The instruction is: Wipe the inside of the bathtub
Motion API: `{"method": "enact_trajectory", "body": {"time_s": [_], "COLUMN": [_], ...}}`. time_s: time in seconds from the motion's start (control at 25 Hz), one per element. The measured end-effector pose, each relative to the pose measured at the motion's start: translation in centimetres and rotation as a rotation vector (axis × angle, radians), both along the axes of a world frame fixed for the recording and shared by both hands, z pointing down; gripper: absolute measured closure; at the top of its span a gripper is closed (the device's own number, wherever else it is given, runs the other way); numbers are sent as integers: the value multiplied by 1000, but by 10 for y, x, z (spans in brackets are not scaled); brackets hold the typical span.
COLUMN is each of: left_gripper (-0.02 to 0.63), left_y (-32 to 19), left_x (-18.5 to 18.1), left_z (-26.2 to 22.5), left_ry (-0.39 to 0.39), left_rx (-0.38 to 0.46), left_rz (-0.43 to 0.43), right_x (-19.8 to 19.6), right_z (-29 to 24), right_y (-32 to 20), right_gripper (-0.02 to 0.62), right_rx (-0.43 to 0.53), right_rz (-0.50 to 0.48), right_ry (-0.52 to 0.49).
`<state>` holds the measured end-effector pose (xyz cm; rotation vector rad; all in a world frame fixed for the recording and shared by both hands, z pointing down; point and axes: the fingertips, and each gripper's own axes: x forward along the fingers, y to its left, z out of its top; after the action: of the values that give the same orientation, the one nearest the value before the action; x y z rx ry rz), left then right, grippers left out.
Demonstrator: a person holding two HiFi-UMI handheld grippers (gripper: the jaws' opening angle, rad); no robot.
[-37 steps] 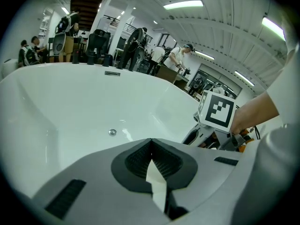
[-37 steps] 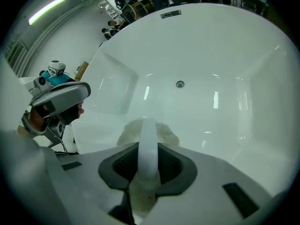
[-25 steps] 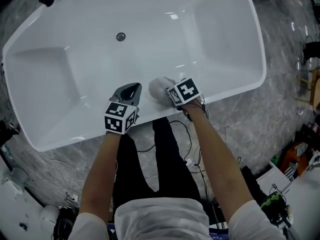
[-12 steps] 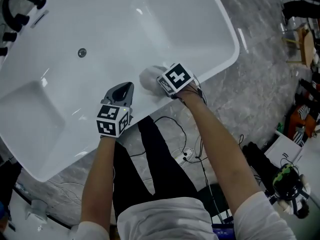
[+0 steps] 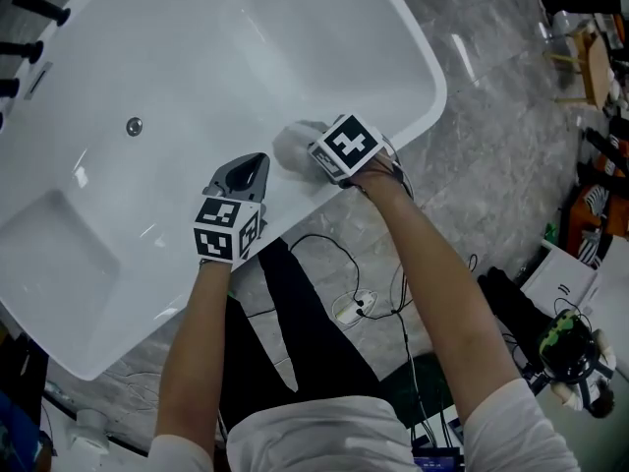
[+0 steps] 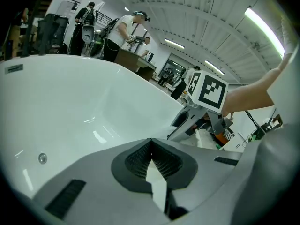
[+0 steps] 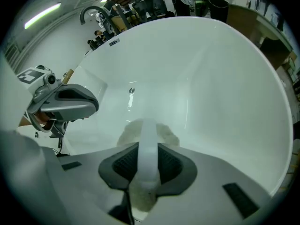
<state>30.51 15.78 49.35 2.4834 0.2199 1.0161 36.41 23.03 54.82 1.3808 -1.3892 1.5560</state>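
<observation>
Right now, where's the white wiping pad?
Head view: the pad sits clamped in the right gripper, at the near wall of the bathtub, beside the left gripper.

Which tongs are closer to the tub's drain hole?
Left. The left tongs hang right of the drain; the right tongs, shut on a white cloth, lie farther that way.

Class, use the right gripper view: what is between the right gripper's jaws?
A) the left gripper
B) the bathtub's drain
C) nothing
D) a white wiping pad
D: the right gripper has its jaws shut on the white wiping pad, held at the bathtub near inner wall.
</observation>
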Motion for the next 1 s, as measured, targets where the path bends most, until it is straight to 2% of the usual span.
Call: {"method": "enact_trajectory", "body": {"time_s": [0.52, 0.68, 1.0], "left_gripper": [600, 600, 600], "left_y": [25, 28, 31], "left_x": [71, 84, 101], "left_z": [8, 4, 26], "left_ry": [32, 37, 27], "left_rx": [-13, -22, -16], "left_rz": [69, 66, 104], "right_x": [105, 123, 159], "right_z": [-3, -7, 12], "right_y": [58, 68, 83], "right_gripper": [497, 497, 497], "right_rx": [-74, -91, -144], "right_rz": [-18, -23, -25], "right_ry": [84, 97, 133]}}
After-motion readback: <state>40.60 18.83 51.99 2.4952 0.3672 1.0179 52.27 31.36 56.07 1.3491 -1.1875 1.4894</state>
